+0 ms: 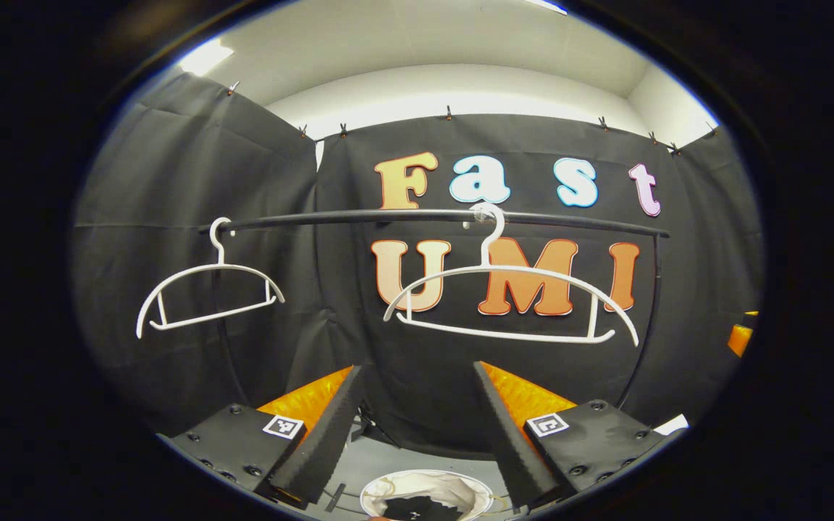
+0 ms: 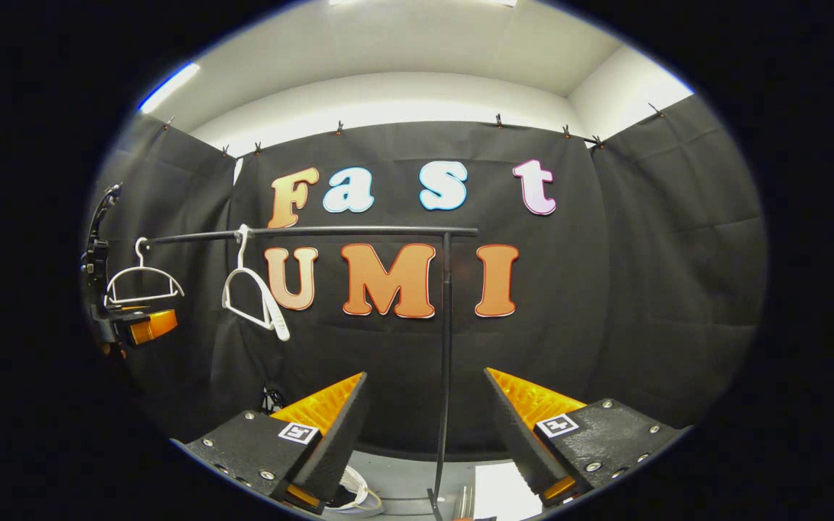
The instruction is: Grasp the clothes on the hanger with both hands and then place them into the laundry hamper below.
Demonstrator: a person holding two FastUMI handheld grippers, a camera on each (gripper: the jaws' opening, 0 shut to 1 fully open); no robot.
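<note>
From left gripper view: my left gripper (image 1: pixel 417 427) spread wide, holding nothing. Two white hangers (image 1: pixel 511 300) (image 1: pixel 207 293) bare on the black rail (image 1: pixel 431 216). Below, laundry hamper (image 1: pixel 426 496) with dark clothes (image 1: pixel 417 509) inside, so I judge the drop done.

Right gripper view: right gripper (image 2: pixel 424 427) also wide, empty. Same rail, bare hangers; left gripper off at far left. Nothing left but retreat, I'd say.
</note>
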